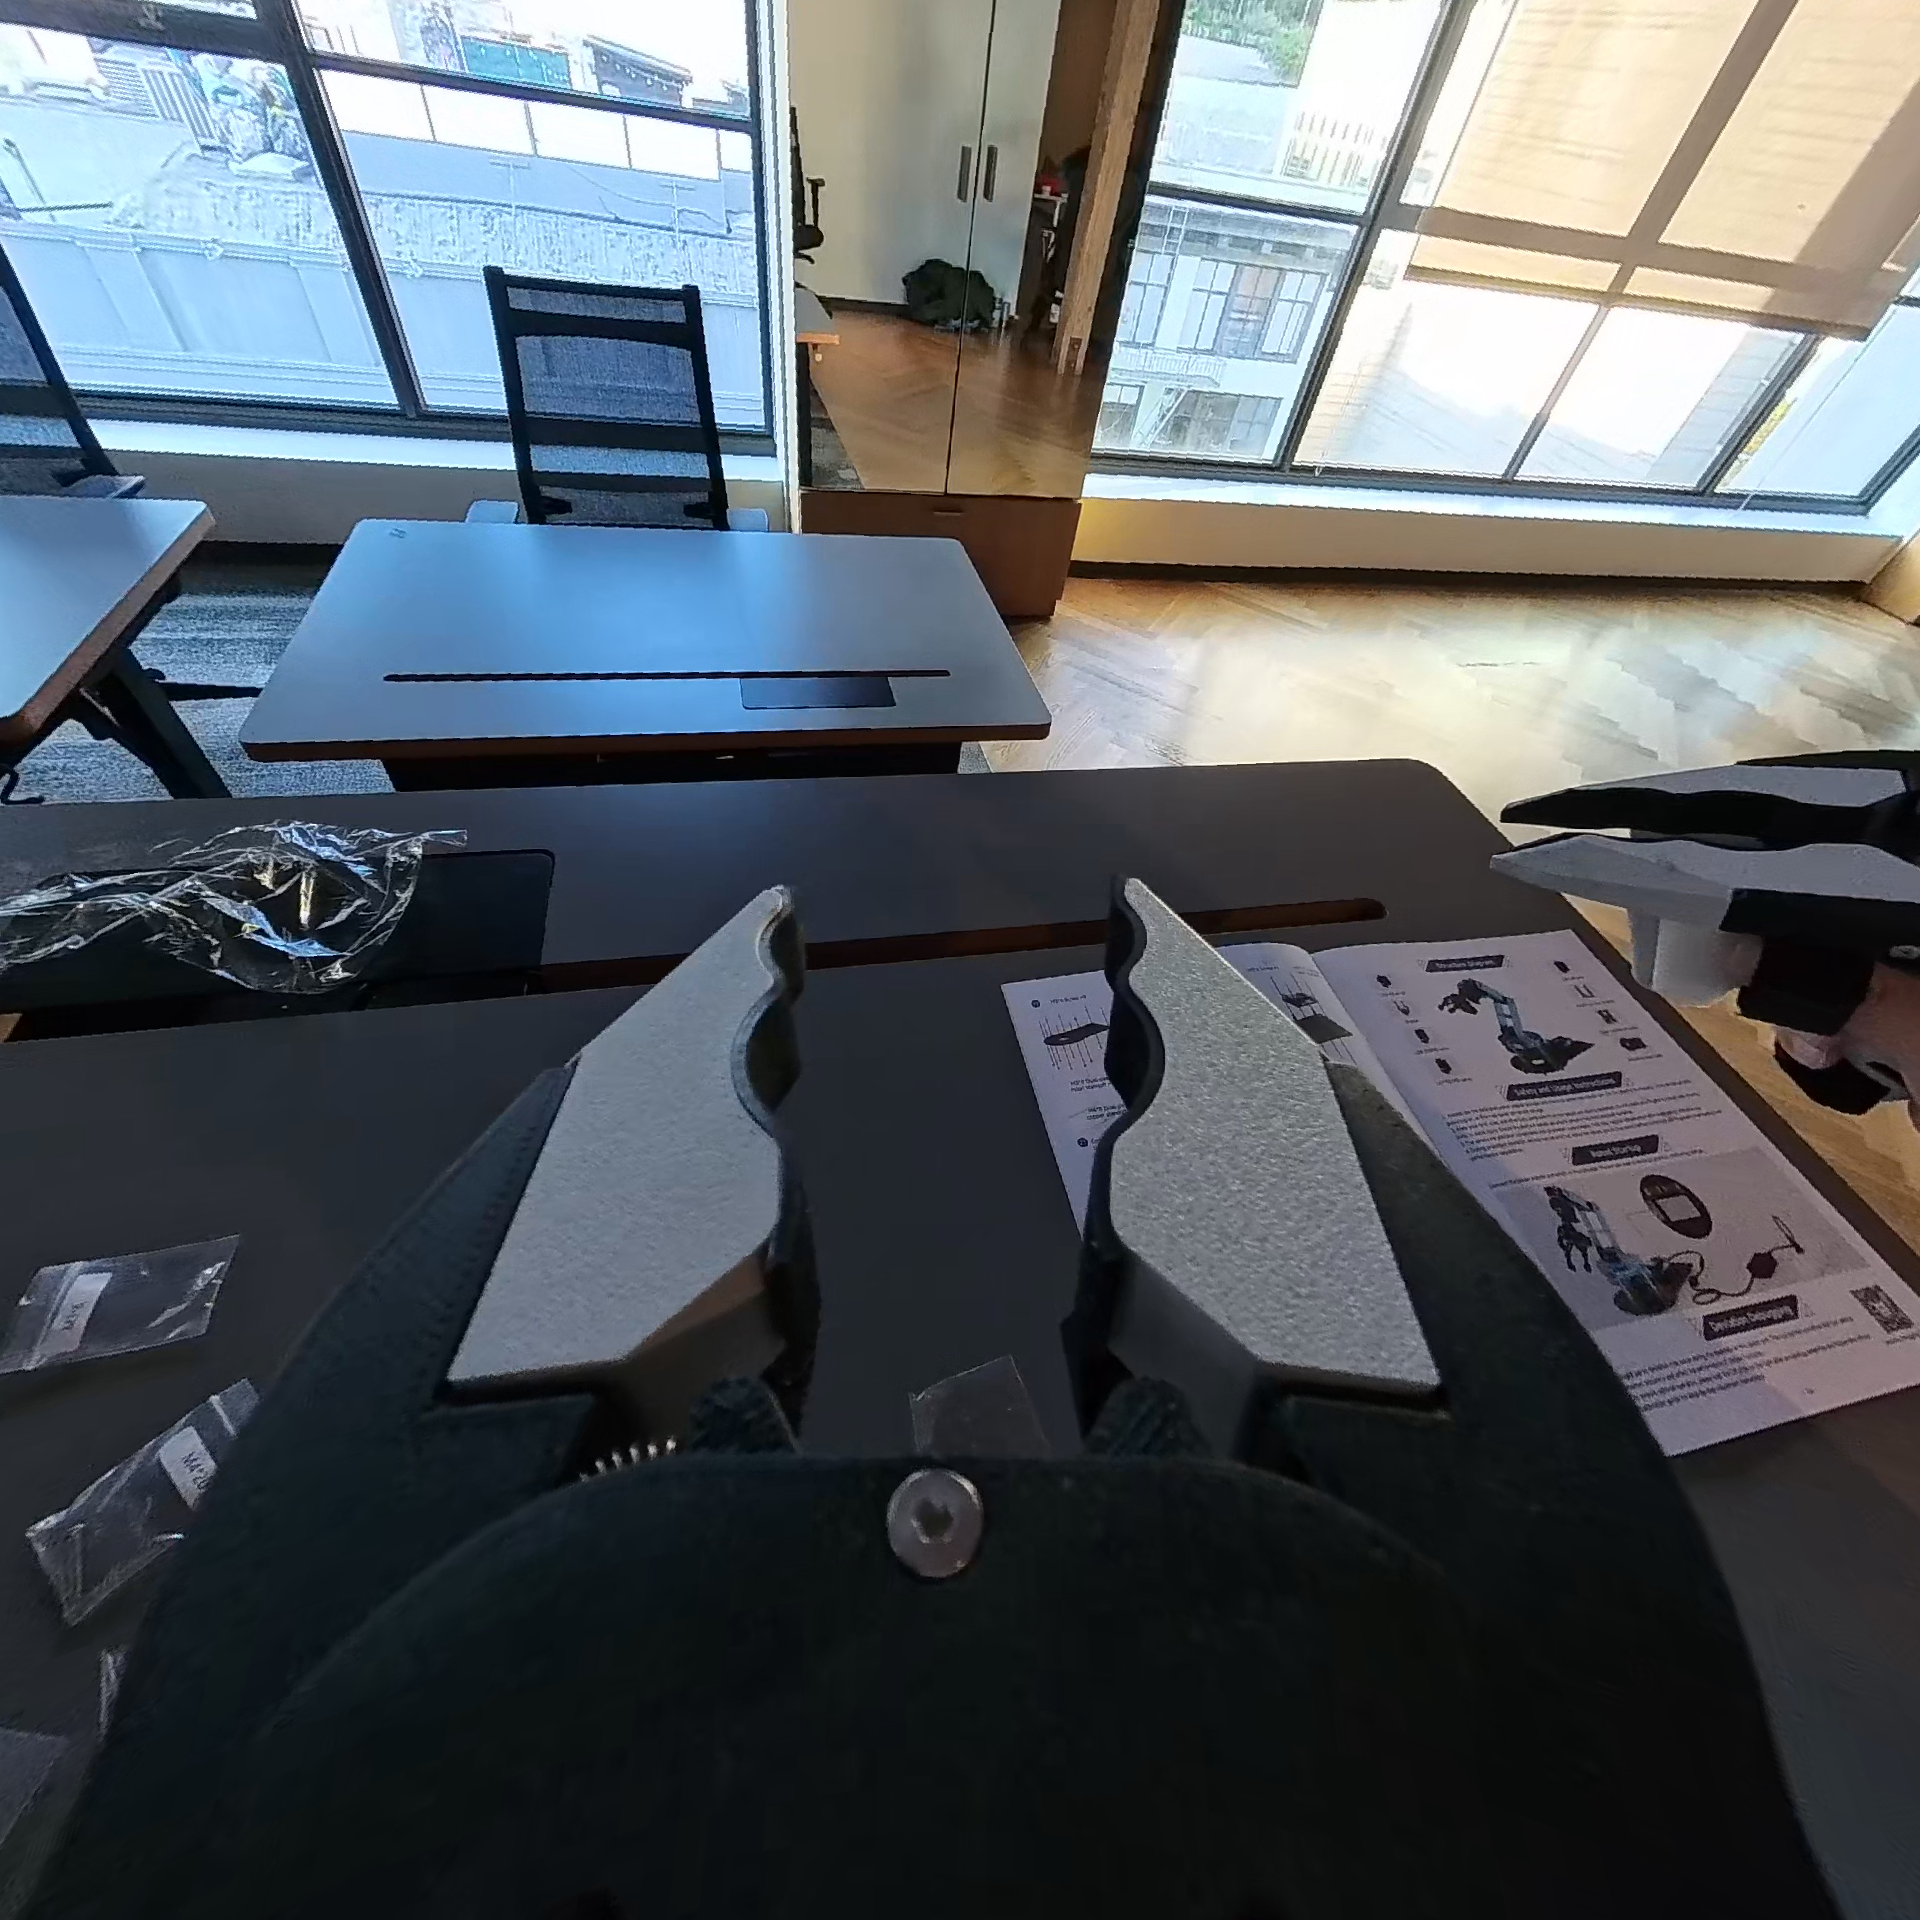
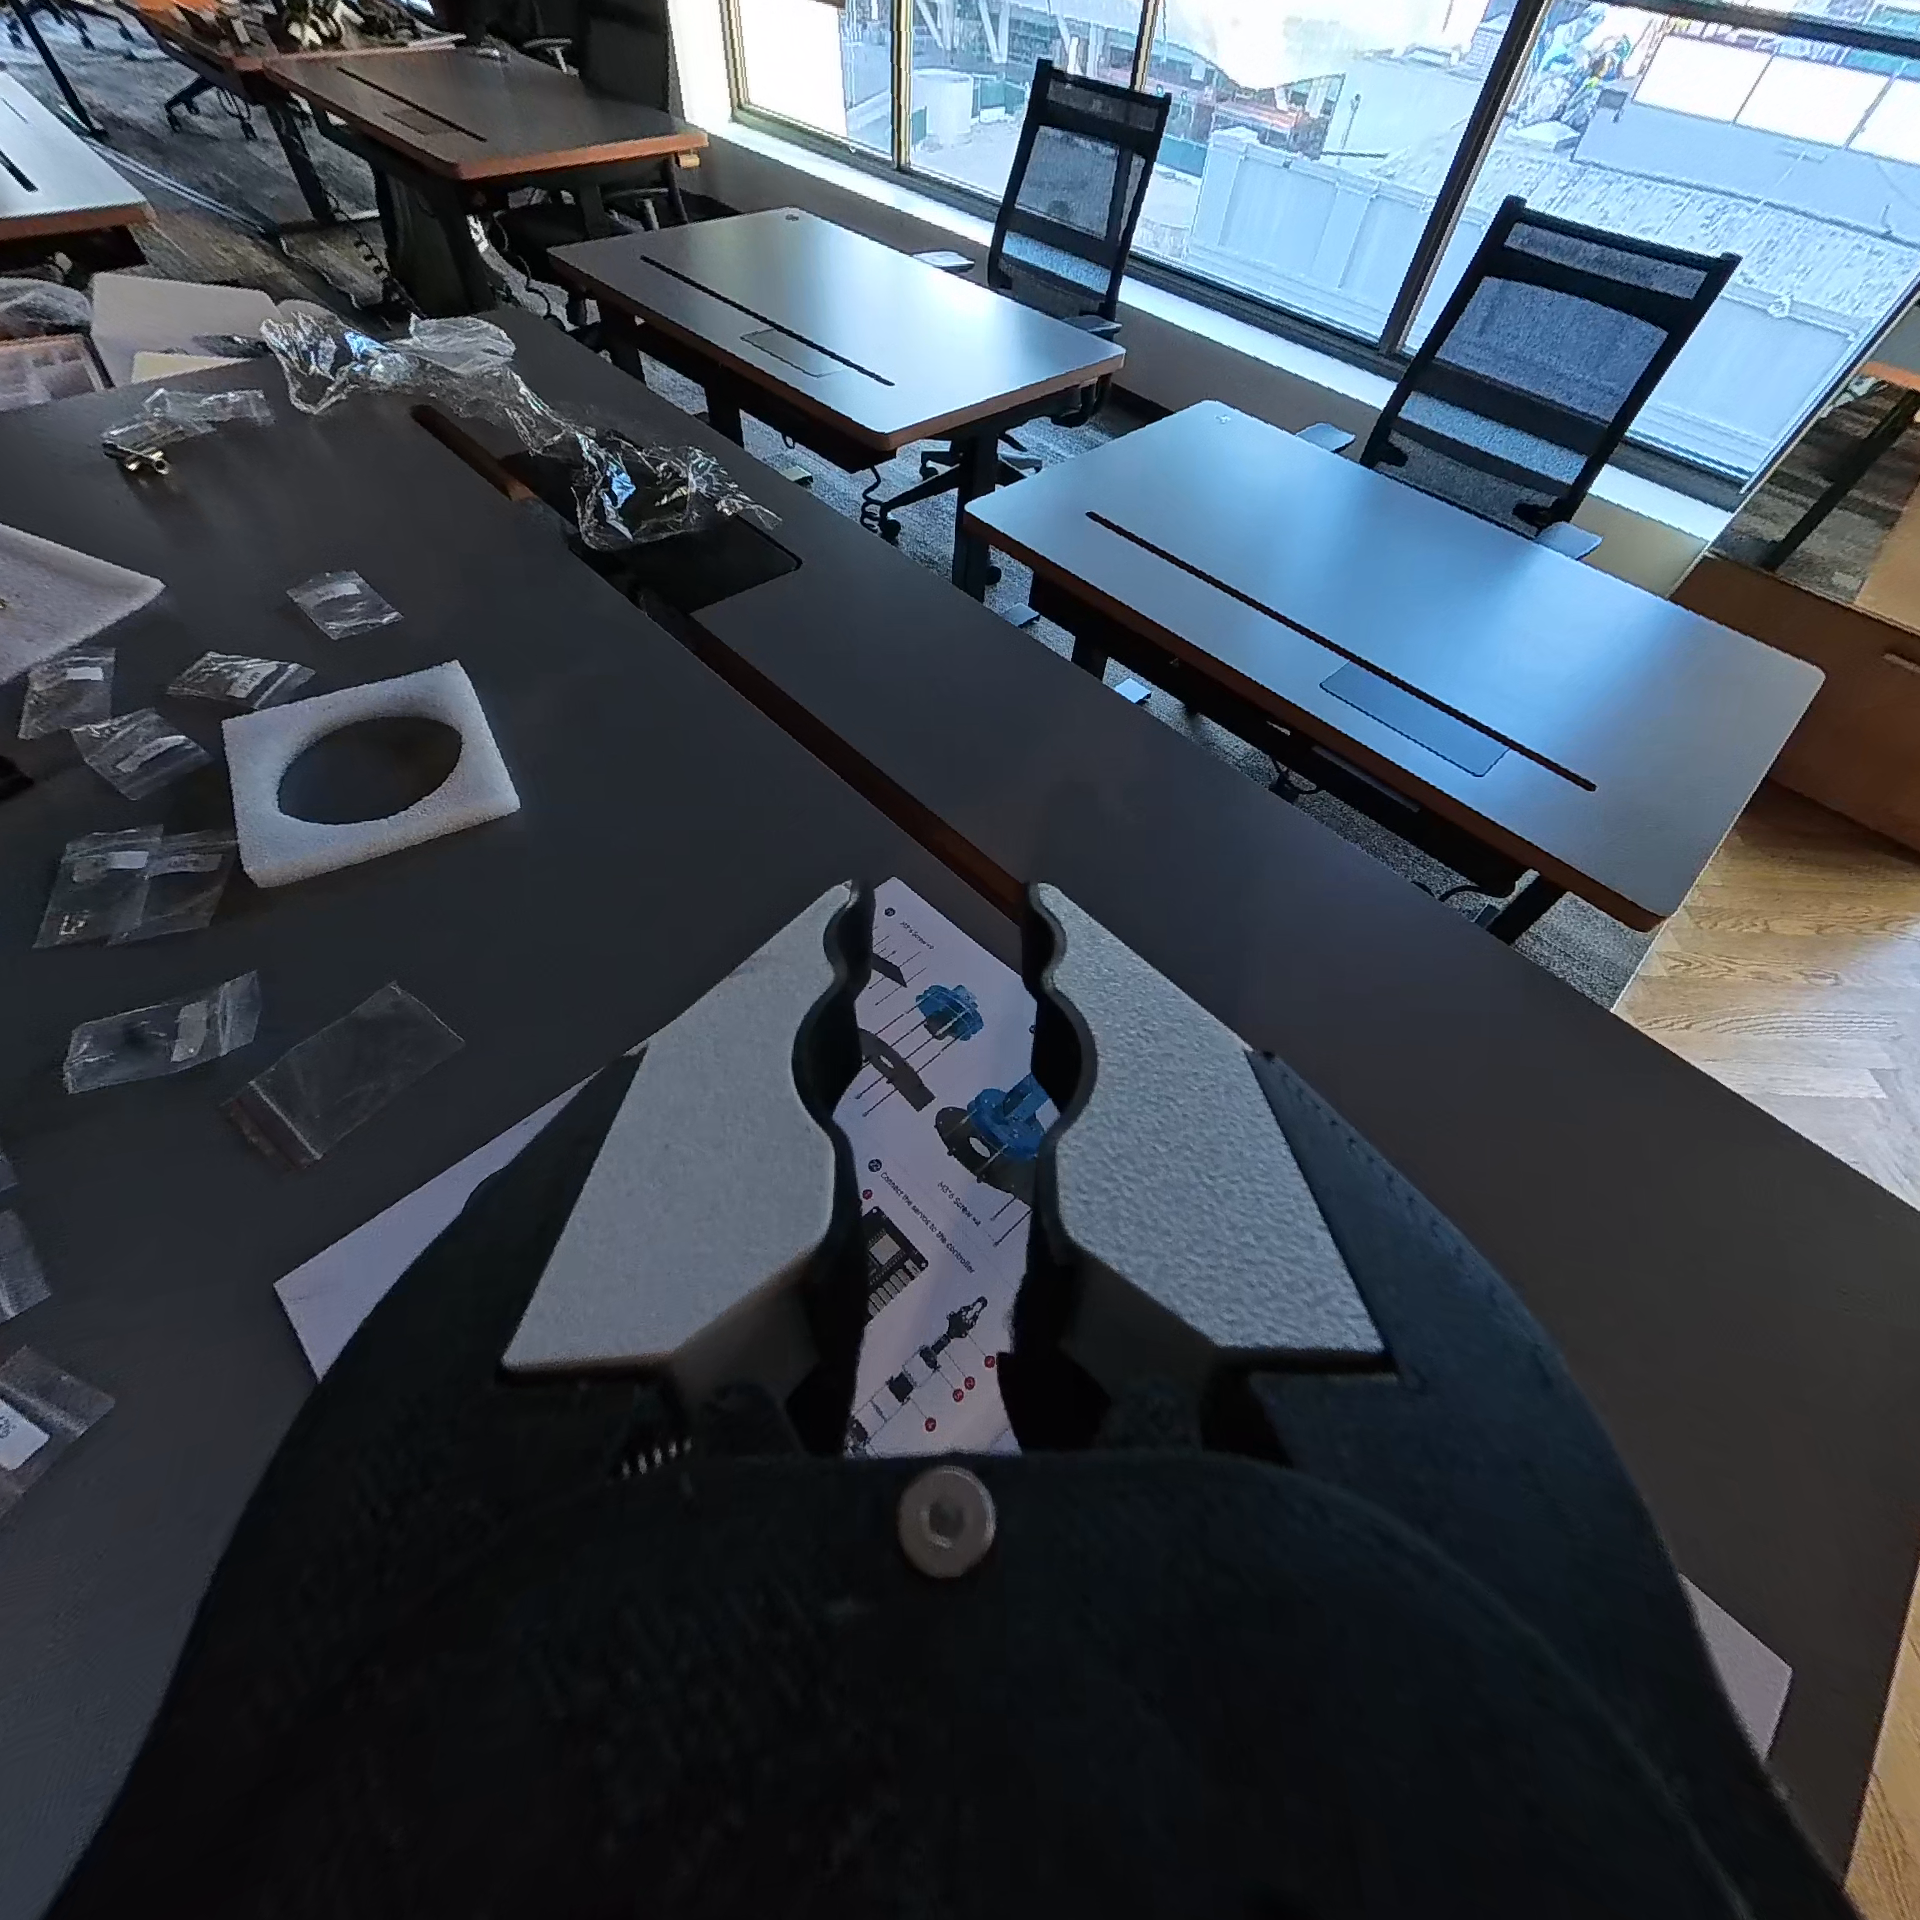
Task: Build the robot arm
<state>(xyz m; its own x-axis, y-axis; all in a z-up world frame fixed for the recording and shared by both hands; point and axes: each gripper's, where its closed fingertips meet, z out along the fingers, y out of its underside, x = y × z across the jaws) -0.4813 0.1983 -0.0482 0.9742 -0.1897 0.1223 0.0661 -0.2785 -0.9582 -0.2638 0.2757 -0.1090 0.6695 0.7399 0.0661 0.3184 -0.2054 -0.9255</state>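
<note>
My left gripper (image 1: 956, 902) is open and empty, held over the dark table (image 1: 312, 1122). An open white instruction booklet (image 1: 1538, 1132) lies just to its right. A small clear bag (image 1: 977, 1403) lies on the table under the jaws. My right gripper (image 2: 943, 894) hovers over the booklet (image 2: 935, 1091), jaws a little apart with nothing between them. It also shows in the left wrist view (image 1: 1501, 836) at the right edge, held in a hand above the table corner.
Several small clear parts bags (image 2: 166, 1029) and a white foam square with a round hole (image 2: 364, 769) lie to the left. Crumpled plastic wrap (image 1: 208, 904) sits by the table's slot. Beyond the far edge stand grey desks (image 1: 644, 623), chairs (image 1: 608, 395) and windows; wood floor lies to the right.
</note>
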